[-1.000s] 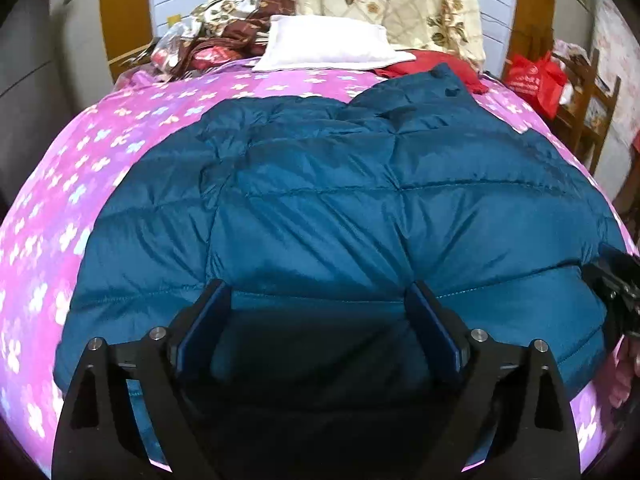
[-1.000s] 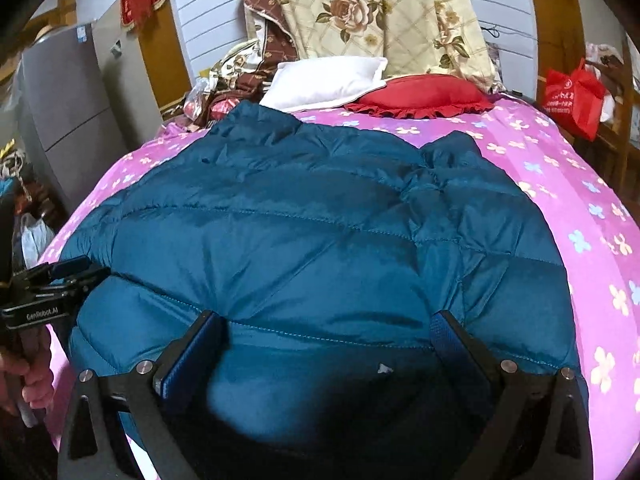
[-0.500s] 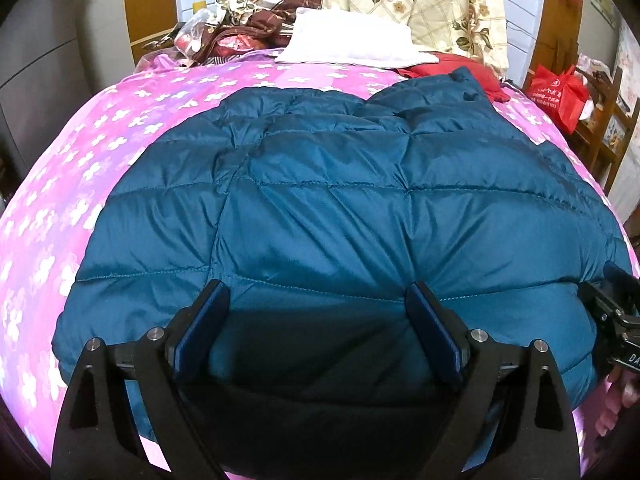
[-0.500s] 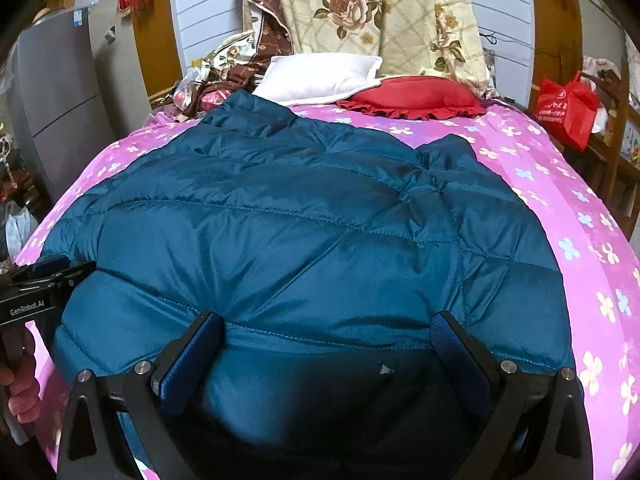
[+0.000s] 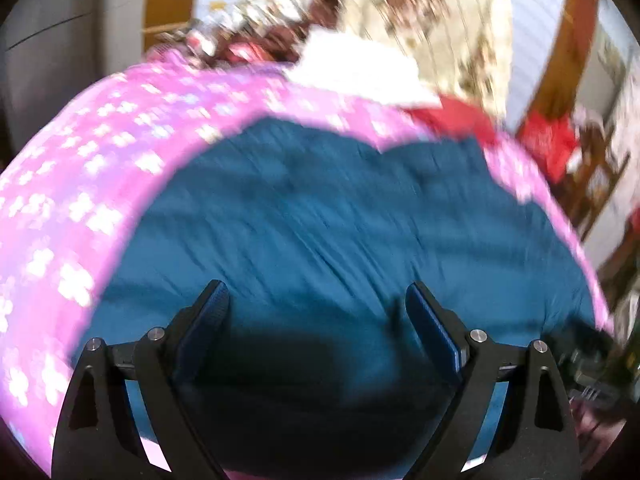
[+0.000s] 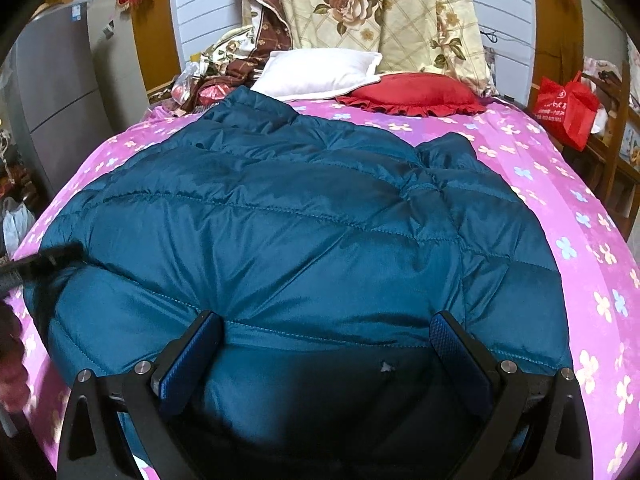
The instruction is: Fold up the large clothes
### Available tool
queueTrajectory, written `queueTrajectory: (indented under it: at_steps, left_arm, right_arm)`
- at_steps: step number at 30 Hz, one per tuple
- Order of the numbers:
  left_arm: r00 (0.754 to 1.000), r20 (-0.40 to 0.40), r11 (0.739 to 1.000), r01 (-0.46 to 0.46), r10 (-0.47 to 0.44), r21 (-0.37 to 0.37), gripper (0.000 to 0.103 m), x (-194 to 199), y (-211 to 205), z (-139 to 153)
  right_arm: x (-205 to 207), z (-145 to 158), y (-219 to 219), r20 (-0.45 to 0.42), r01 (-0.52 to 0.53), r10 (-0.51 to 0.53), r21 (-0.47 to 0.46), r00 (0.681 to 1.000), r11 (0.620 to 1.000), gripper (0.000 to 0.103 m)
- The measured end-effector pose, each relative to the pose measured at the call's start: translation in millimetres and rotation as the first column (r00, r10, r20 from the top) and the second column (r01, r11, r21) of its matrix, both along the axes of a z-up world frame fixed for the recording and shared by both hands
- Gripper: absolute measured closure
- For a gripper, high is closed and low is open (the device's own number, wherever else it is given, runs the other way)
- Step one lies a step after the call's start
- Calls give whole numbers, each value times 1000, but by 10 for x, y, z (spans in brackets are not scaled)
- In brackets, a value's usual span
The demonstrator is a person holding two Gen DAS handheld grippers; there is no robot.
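A quilted teal down jacket (image 6: 288, 240) lies spread flat on a bed covered by a pink sheet printed with pale flowers (image 6: 576, 216), filling most of the bed's width. Bare sheet runs as a wide band along the jacket's right edge and as a narrower strip along its left edge; a further band of sheet separates the jacket's far edge from the pillows at the head. The jacket's near hem reaches the near edge of the bed.

The right gripper (image 6: 326, 364) hangs above the near hem with its 2 blue-padded fingers (image 6: 192, 356) spread wide; fabric shows between them, and the pads press on nothing. The left gripper (image 5: 318, 330) likewise stands wide open over the near part of the jacket, holding nothing; the left wrist view is blurred. In the right wrist view the left gripper's black tip (image 6: 44, 260) sits at the jacket's left edge, with part of a hand (image 6: 12, 356) below it.

At the head lie 1 white rectangular pillow (image 6: 316, 72) and 1 red ruffled cushion (image 6: 412, 94), touching each other, backed by a cream rose-patterned quilt (image 6: 376, 12). A red shopping bag (image 6: 568, 108) stands beside the bed's right side; its contents cannot be told. A grey cabinet (image 6: 60, 104) stands to the left.
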State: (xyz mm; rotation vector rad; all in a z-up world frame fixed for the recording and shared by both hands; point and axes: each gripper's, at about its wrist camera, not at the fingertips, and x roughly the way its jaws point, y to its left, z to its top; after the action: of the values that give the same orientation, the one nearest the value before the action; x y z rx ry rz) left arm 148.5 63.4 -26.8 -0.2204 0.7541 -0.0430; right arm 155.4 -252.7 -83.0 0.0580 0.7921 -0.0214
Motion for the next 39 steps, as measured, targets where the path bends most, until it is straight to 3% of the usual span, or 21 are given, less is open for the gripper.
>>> queueTrajectory:
  at_steps: [3,8,10,12,16,18,19,22,23,27,30,34,39]
  left_arm:
    - [996,36,996,-85,85,-19,13,90,425,192]
    - [968,-93,967,-242,234,-84,13,585,1268,14]
    - [965,-173,967,-218,195,-130,15,800,1379,-216]
    - [969,-204,973,-171,138,-156,16,919,1325,-374]
    - [984,-179,971,-56,14,-231,16,994,1200,-464]
    - [980,-197,956,-31,-28,-292,16,1070,1240,-571]
    - [985,-169,949,-24,-31,-313,16,1073,1275,-580]
    - [986,-152,959,16,-61,-284,14,1110,1177,-588]
    - [987,-140,959,42,-85,-281,18,1121,1122,-581]
    - [985,-107,950,99,-135,-295,57,1091,1061,-554]
    - [986,-95,958,106,-135,-268,65,1041,1042,-502]
    - [989,-96,974,95,-117,-203,61,1035,978,-489]
    - [993,-113,992,31,-44,-121,34,1048,934,-522]
  right_arm:
    - [-2,-3,10,4,5,-5,-1,1000,1000,0]
    - [-14,-11,11,8,1,-1,2,1000,1000,0]
    - [-17,-8,12,6,-4,4,2,1000,1000,0]
    - [-22,-7,11,6,-9,9,3,1000,1000,0]
    - [-21,-6,9,6,-10,10,3,1000,1000,0]
    - [-25,-7,8,6,-12,12,1,1000,1000,0]
    - [-25,-7,7,7,-12,12,2,1000,1000,0]
    - [-23,-4,9,7,-13,13,1,1000,1000,0]
    - [-24,-4,9,6,-12,12,1,1000,1000,0]
    - [-22,-3,11,9,-13,13,1,1000,1000,0]
    - [-19,3,9,10,-15,15,2,1000,1000,0]
    - [-26,15,4,-2,-7,7,16,1000,1000,0]
    - [-39,101,96,1,24,-24,-22,1000,999,0]
